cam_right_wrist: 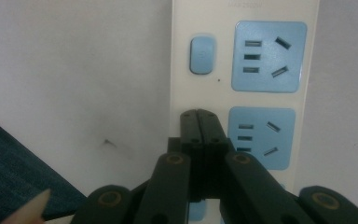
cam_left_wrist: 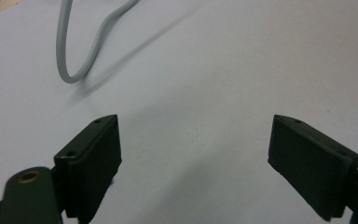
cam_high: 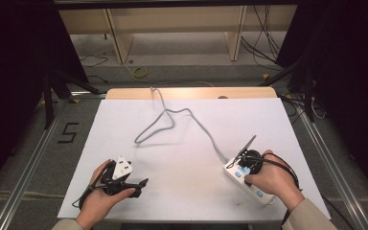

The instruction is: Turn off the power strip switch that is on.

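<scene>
A white power strip (cam_high: 260,193) with blue sockets lies at the table's near right, and its grey cable (cam_high: 172,115) loops toward the far edge. My right gripper (cam_high: 243,167) hovers over the strip's cable end. In the right gripper view its jaws (cam_right_wrist: 198,115) are shut with nothing between them, and they point at the strip (cam_right_wrist: 205,88) just left of a blue socket (cam_right_wrist: 261,137), below a blue switch (cam_right_wrist: 202,55). I cannot tell whether they touch it. My left gripper (cam_high: 138,184) rests at the near left, open over bare table (cam_left_wrist: 193,163), with the cable's loop (cam_left_wrist: 81,51) ahead.
A white sheet (cam_high: 187,158) covers the table, and a wooden strip (cam_high: 191,92) shows at its far edge. Beyond it are a floor with loose cables (cam_high: 139,72) and wooden shelving (cam_high: 172,21). Dark stands (cam_high: 57,81) flank the table.
</scene>
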`<state>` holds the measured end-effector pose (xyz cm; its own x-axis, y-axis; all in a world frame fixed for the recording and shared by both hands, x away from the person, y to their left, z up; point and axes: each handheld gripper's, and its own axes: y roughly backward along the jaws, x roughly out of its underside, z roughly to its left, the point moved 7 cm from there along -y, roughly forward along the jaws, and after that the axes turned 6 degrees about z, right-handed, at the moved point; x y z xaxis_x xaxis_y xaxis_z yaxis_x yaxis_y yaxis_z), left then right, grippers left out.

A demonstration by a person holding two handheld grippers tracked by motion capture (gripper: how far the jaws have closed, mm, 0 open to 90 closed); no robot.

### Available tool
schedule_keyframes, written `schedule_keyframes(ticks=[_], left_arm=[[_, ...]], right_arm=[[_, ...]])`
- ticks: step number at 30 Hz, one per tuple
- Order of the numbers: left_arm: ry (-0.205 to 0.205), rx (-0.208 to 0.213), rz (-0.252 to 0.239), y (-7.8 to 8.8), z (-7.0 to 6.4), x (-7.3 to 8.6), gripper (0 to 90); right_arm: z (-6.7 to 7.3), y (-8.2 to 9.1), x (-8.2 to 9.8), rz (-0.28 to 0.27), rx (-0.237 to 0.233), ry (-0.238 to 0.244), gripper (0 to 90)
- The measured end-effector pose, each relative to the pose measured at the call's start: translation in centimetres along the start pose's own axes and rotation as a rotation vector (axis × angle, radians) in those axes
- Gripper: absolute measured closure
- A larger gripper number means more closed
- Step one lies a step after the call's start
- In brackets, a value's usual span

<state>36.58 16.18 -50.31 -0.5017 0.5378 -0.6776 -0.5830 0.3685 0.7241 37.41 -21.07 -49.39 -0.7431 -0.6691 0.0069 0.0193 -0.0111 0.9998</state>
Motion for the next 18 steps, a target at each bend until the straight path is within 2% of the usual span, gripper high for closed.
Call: schedule_keyframes(ticks=[10,18], left_arm=[[0.003,0.000,0.000,0.03,-0.05,-0.02,16.6],[0.001,-0.002,0.001,0.04,0.00,-0.01,16.6]], right_arm=[[0.14,-0.09,0.07,0.000,0.020,0.005,90.0],[0.01,-0.18,0.14,0.002,-0.006,-0.009,90.0]])
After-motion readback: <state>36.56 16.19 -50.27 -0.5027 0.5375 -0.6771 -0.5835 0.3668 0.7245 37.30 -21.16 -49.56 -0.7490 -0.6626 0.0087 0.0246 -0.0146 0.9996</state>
